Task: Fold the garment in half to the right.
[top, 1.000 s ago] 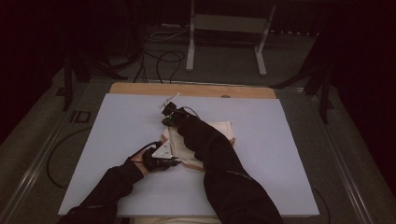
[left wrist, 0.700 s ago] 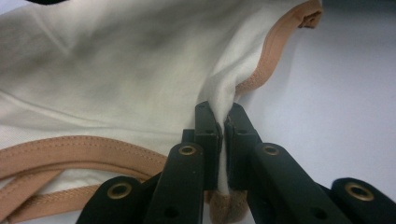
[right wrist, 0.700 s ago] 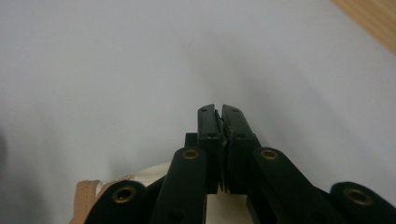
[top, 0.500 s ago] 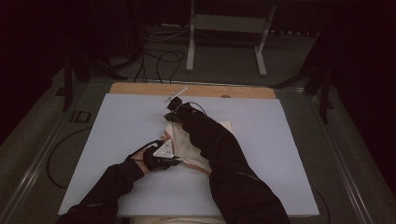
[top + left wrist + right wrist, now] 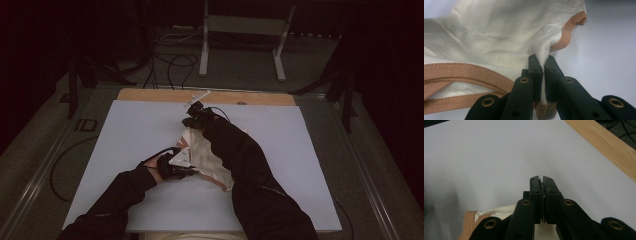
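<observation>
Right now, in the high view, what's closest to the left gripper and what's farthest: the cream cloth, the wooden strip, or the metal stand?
1. Cream cloth: pinched in the left gripper, mid-table.
2. Wooden strip: along the table's far edge.
3. Metal stand: on the floor beyond the table, farthest.

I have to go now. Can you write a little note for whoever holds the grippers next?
Left gripper: shut on the cream cloth, pinching a fold near its tan trim.
Right gripper: fingers shut; cloth shows beneath them, but whether it is pinched cannot be told.
The cloth lies bunched mid-table on the white sheet, between both hands.
Done: at least one grip is on.
Left: probably lift and spread or fold the cloth; it is not flat yet.
</observation>
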The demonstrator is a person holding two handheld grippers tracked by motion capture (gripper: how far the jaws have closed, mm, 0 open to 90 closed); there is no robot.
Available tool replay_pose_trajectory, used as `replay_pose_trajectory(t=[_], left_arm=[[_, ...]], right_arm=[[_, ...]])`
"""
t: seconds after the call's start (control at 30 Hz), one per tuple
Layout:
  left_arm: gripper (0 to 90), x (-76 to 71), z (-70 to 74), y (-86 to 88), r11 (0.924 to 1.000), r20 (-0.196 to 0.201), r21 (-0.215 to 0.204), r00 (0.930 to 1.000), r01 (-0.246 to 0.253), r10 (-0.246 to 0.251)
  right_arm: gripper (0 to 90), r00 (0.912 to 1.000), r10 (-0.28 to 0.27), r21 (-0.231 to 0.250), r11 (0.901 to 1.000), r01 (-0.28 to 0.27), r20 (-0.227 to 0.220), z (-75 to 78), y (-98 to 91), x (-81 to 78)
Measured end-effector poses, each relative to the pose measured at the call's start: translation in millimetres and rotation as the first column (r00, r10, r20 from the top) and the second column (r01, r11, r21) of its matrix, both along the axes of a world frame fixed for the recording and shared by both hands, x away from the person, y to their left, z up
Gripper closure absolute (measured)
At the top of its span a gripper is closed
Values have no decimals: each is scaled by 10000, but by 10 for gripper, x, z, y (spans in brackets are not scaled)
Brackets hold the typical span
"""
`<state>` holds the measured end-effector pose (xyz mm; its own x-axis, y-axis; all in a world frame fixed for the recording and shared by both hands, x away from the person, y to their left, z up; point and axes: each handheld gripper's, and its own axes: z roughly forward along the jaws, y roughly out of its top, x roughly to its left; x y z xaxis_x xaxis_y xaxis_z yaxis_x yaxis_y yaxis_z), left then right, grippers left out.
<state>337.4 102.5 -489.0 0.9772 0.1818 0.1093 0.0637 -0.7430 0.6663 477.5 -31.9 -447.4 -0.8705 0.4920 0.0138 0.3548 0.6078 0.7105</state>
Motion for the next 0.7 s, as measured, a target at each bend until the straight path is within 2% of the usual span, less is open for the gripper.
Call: replay_pose_trajectory(t=[0.03,0.3,0.53,0.67,0.7], left_arm=[[869,-3,33,-35,9999,34,144,10000,66,-66],[869,6,108,-123,9986,86,443,9995,303,-307],[868,27,174,-243,9957,67,763,9985,534,-540],[867,34,200,-322,9941,-12,954,9986,525,-526],[867,37,204,-342,9948,-99,892,9987,500,-493]], right_arm=[[878,10000,-39,60,10000,39,-12,28,-38,-13],[878,9998,-67,174,9998,64,175,99,-179,-49],[877,9995,-282,392,9989,276,132,139,-304,-79],[878,9995,-250,371,9990,242,206,138,-390,-68],[877,9994,-311,434,9986,305,142,134,-441,-61]])
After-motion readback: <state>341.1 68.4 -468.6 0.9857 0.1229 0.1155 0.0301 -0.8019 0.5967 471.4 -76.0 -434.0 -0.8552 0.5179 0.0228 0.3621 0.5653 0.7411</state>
